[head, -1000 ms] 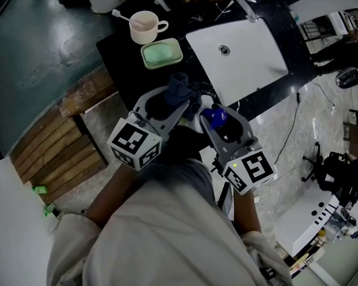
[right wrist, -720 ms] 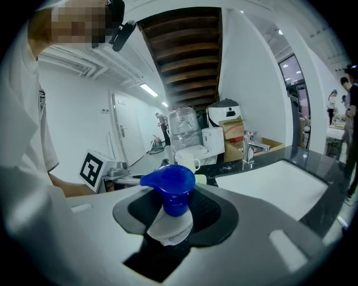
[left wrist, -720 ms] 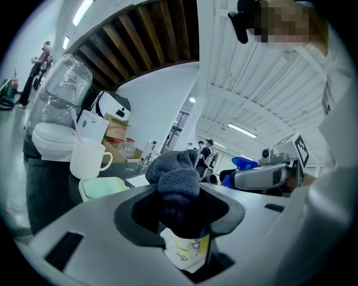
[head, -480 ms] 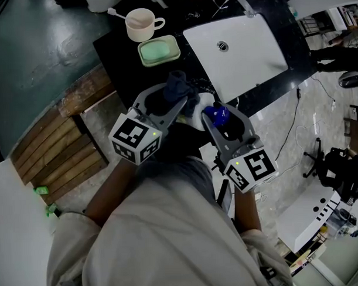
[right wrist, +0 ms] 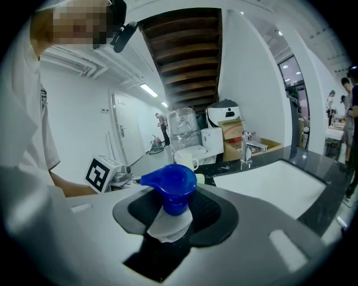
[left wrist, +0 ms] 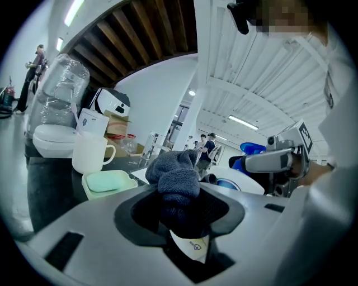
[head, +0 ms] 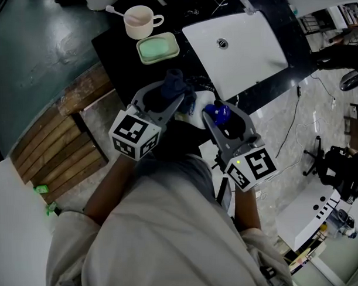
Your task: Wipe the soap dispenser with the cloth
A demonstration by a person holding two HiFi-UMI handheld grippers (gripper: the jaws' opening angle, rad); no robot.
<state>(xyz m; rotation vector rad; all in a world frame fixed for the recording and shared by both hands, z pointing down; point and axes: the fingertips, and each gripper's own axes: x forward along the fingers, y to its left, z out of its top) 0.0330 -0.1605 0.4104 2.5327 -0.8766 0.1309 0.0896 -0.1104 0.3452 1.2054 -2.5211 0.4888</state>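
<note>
In the head view my left gripper point(head: 174, 97) is shut on a bunched dark grey-blue cloth point(head: 174, 85). The cloth rests against the white body of the soap dispenser point(head: 200, 107). My right gripper point(head: 218, 116) is shut on that dispenser just under its blue pump head point(head: 215, 114). In the left gripper view the cloth point(left wrist: 174, 177) bulges out between the jaws of the left gripper point(left wrist: 180, 205), with the dispenser point(left wrist: 238, 182) just to its right. In the right gripper view the blue pump head point(right wrist: 172, 182) stands up between the jaws of the right gripper point(right wrist: 172, 217).
Beyond the grippers, on the black counter point(head: 120, 53), stand a pale green soap dish point(head: 158, 47) and a white mug point(head: 141, 20). A white sink point(head: 246, 49) with a tap point(head: 244, 5) lies to the right. Wooden slats point(head: 56, 144) lie at the left, below counter level.
The left gripper has sunk a little with the cloth along the dispenser's side. The right gripper and the dispenser have kept still.
</note>
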